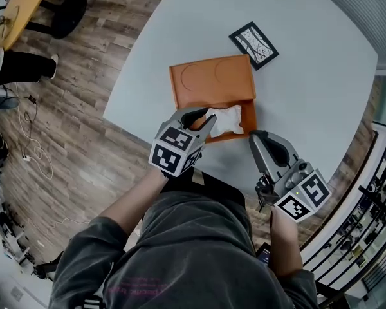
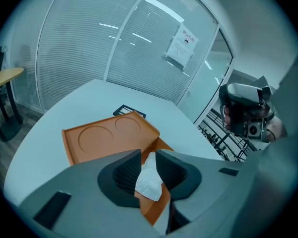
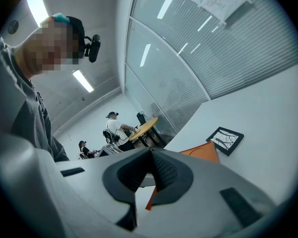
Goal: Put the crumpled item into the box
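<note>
Pale grey table (image 1: pixel 309 56) fills the scene, with wood flooring (image 1: pixel 96 76) past its left edge. Nearest, at the right, the right gripper (image 1: pixel 256 140) is held by the table's near edge, its jaws pressed together on nothing. Just left of it, the left gripper (image 1: pixel 209 118) is poised over the near wall of the orange box (image 1: pixel 235 137). Its jaws are part spread, and the white crumpled item (image 1: pixel 228 120) is seen through the gap, lying inside the box and, as judged, not pinched.

The deposit is judged all but done, so a clean withdrawal is called for. The jaws are best held apart and drawn straight up, so that no fold is snagged and dragged over the wall.

Farther on, the open lid (image 1: pixel 212 76) lies flat, and a black-framed picture (image 1: pixel 253 44) is set beyond it to the right.

Counted: two grippers, one box, one lid with two round recesses, one crumpled item, one picture.
</note>
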Tool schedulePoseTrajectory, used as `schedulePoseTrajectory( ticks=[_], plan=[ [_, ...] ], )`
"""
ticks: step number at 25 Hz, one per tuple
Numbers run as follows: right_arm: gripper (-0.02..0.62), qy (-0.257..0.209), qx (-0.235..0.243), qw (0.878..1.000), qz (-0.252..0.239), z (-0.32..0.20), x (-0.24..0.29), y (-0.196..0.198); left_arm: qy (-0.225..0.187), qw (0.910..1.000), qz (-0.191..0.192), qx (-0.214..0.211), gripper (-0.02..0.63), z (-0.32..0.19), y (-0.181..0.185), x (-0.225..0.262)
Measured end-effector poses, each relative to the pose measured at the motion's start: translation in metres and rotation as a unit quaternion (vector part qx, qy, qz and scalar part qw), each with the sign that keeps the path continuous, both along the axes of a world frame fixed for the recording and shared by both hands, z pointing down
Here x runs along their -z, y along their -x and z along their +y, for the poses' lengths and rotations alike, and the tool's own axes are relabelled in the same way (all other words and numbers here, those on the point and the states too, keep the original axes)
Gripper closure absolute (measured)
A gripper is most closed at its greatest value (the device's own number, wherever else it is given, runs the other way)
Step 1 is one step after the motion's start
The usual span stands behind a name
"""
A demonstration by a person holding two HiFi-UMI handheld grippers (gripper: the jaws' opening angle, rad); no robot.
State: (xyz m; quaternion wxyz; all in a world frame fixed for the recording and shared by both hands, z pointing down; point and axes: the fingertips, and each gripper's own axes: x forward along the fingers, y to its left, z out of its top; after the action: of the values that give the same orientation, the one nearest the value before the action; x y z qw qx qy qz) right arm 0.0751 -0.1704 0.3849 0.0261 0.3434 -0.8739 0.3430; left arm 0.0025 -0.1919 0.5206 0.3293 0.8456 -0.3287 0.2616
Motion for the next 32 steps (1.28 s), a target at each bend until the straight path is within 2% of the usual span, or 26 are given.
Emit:
schedulePoseTrajectory(
  ticks=[8,14,15,19,24,27,32],
  plan=[
    [0.597,-0.02,-0.003,1.0,0.006,-0.004,0.015,0.004,-0.032,0.9993,0.017,-0.002,0.537,-0.002,0.007,0.036],
    [0.597,-0.031,-0.01,0.999,0.009,-0.003,0.021,0.004,-0.06,0.9978,0.028,-0.007,0.54,-0.001,0.011,0.064],
    [0.597,-0.033,-0.01,0.999,0.009,-0.002,0.024,0.005,-0.065,0.9974,0.03,-0.008,0.563,0.0,0.011,0.07],
    [0.597,-0.046,-0.011,0.999,0.009,0.004,0.037,0.008,-0.089,0.9951,0.042,-0.011,0.565,0.006,0.013,0.1],
    [0.597,-0.057,-0.01,0.998,0.009,0.01,0.05,0.015,-0.128,0.991,0.038,-0.014,0.565,0.009,0.02,0.131],
    [0.597,-0.065,-0.01,0.998,0.01,0.014,0.056,0.021,-0.139,0.9892,0.045,-0.01,0.592,0.012,0.028,0.144],
    [0.597,-0.077,-0.01,0.997,0.012,0.014,0.064,0.024,-0.155,0.9863,0.055,-0.008,0.592,0.013,0.034,0.16]
  ],
)
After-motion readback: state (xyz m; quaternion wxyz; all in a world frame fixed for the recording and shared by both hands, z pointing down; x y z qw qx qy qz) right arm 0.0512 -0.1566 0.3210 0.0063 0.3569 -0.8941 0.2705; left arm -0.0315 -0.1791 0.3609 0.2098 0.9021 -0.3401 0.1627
